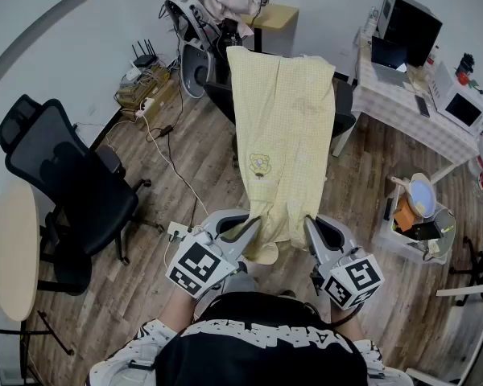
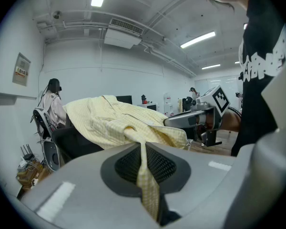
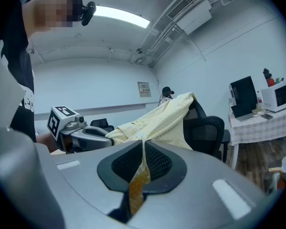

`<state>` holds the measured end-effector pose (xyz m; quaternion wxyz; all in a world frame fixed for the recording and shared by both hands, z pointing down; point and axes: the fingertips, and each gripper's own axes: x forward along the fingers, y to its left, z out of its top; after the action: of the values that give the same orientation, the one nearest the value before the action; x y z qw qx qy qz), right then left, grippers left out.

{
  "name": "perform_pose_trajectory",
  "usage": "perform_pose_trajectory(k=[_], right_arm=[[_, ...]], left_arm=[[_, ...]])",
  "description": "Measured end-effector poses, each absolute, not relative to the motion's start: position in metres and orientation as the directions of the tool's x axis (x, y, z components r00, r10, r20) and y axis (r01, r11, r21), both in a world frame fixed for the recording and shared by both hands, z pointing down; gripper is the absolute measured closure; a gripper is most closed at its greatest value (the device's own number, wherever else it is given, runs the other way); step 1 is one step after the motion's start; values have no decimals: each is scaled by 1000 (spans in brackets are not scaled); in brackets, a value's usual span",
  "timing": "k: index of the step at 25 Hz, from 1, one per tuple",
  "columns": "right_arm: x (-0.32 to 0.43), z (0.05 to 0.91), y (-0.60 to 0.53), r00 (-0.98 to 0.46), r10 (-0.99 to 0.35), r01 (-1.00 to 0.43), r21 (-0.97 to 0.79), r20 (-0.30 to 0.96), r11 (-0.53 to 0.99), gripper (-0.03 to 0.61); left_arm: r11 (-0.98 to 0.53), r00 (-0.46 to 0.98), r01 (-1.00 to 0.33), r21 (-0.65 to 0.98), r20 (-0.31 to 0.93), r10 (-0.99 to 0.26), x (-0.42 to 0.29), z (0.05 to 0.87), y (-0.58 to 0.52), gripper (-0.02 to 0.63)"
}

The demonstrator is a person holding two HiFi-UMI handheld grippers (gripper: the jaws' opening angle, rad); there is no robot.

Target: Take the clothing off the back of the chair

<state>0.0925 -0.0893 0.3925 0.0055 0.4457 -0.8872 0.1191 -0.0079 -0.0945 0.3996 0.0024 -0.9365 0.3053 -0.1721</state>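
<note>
Garment (image 1: pixel 280 127) in left tongs (image 1: pixel 255 223); right tongs (image 1: pixel 308 220)

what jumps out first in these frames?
The pale yellow garment, draped over the back of the black chair at top centre and stretched down toward the person. The left gripper and the right gripper are each shut on its near edge, side by side at bottom centre.

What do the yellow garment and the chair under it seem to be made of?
The yellow garment looks like thin woven cloth, probably cotton, matte: fine check pattern, soft creases, limp drape. The chair looks black and matte, perhaps fabric on plastic; its weave is too small to tell.
</note>
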Motion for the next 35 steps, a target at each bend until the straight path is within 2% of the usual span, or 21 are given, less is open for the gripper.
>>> perform_pose_trajectory(k=[35], right_arm=[[95, 397, -82, -621, -773, -779, -213, 128, 590, 548]], left_arm=[[-826, 759, -554, -104, 345, -552, 3, 403, -84, 598]])
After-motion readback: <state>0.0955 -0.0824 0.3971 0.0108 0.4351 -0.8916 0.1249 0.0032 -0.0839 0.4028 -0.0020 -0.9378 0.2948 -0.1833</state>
